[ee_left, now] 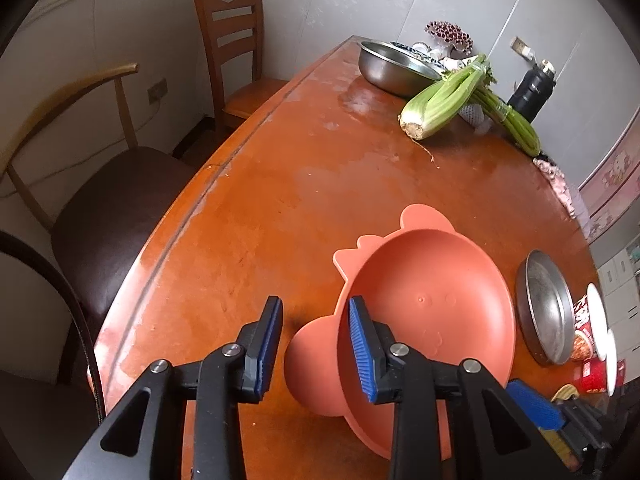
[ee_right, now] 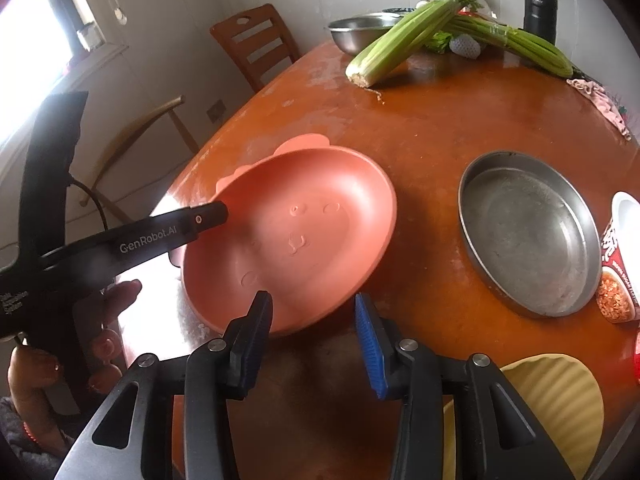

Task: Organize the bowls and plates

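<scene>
A pink animal-shaped bowl (ee_left: 432,300) with ear-like flanges sits near the front edge of the orange table (ee_left: 280,200). My left gripper (ee_left: 315,308) straddles its left rim, one finger inside the bowl and one outside. The jaws stand apart, the outer pad clear of the rim, so it is open. From the right wrist, the same bowl (ee_right: 292,236) lies just ahead, and my right gripper (ee_right: 313,298) hovers over its near rim, open and gripping nothing. A round steel pan (ee_right: 524,236) lies to the bowl's right. A pale yellow ribbed plate (ee_right: 560,412) is at the near right.
An instant-noodle cup (ee_right: 620,264) stands right of the pan. At the far end are a steel bowl (ee_left: 392,68), celery (ee_left: 448,96) and a black flask (ee_left: 532,92). A pink cloth (ee_right: 600,100) lies at the right edge. Two chairs (ee_left: 236,52) stand off the table's left side.
</scene>
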The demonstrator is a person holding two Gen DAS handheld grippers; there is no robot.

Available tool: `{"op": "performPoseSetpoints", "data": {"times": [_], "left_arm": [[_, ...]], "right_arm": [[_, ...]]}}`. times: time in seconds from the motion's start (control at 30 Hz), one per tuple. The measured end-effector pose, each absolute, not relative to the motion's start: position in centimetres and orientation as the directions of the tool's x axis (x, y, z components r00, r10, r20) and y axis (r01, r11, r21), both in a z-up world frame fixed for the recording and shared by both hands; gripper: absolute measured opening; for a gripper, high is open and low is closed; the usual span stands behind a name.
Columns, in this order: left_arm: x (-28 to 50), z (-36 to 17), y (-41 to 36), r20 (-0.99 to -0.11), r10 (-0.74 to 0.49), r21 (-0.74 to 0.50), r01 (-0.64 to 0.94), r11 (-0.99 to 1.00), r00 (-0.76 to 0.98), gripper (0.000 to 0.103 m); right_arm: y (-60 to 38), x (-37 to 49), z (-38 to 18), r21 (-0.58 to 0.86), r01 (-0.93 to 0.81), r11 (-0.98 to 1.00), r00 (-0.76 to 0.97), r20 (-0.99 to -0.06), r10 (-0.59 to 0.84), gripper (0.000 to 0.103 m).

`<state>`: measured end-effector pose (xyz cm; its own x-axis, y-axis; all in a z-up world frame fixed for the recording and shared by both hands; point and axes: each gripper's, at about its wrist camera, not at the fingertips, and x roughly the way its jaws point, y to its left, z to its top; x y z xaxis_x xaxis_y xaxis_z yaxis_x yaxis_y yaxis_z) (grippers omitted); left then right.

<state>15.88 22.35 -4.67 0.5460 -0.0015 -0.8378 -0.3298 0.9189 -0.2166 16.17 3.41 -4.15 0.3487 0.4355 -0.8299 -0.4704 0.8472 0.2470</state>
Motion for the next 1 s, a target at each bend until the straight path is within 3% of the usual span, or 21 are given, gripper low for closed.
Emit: {"op": "performPoseSetpoints", "data": {"times": [0.13, 0.2, 0.27, 0.6, 1.0], "left_arm": [[15.3, -3.6, 22.2, -0.827, 0.018, -0.208, -0.336, 0.919, 0.562, 0.037], [14.7, -2.8, 22.0, -0.820, 0.033, -0.198, -0.337, 0.921, 0.572, 0.048], [13.9, -1.8, 21.5, -0.808, 0.048, -0.188, -0.335, 0.923, 0.587, 0.052], [10.1, 2.5, 16.9, -0.747, 0.019, -0.189, -0.239, 0.952, 0.665, 0.055], [9.2, 0.9, 9.3, -0.790, -0.076, -0.191, -0.126, 0.974, 0.608, 0.055]], "right_arm": [[2.7, 15.8, -3.6, 0.230, -0.470, 0.852, 0.372, -0.824, 0.428, 0.044], [2.1, 15.5, -3.0, 0.229, -0.472, 0.852, 0.385, -0.816, 0.432, 0.045], [1.5, 15.2, -2.2, 0.225, -0.475, 0.851, 0.402, -0.805, 0.437, 0.045], [-2.3, 12.7, 2.4, 0.182, -0.520, 0.835, 0.485, -0.742, 0.463, 0.050], [-9.5, 12.5, 3.0, 0.172, -0.497, 0.850, 0.492, -0.751, 0.440, 0.051]]}}
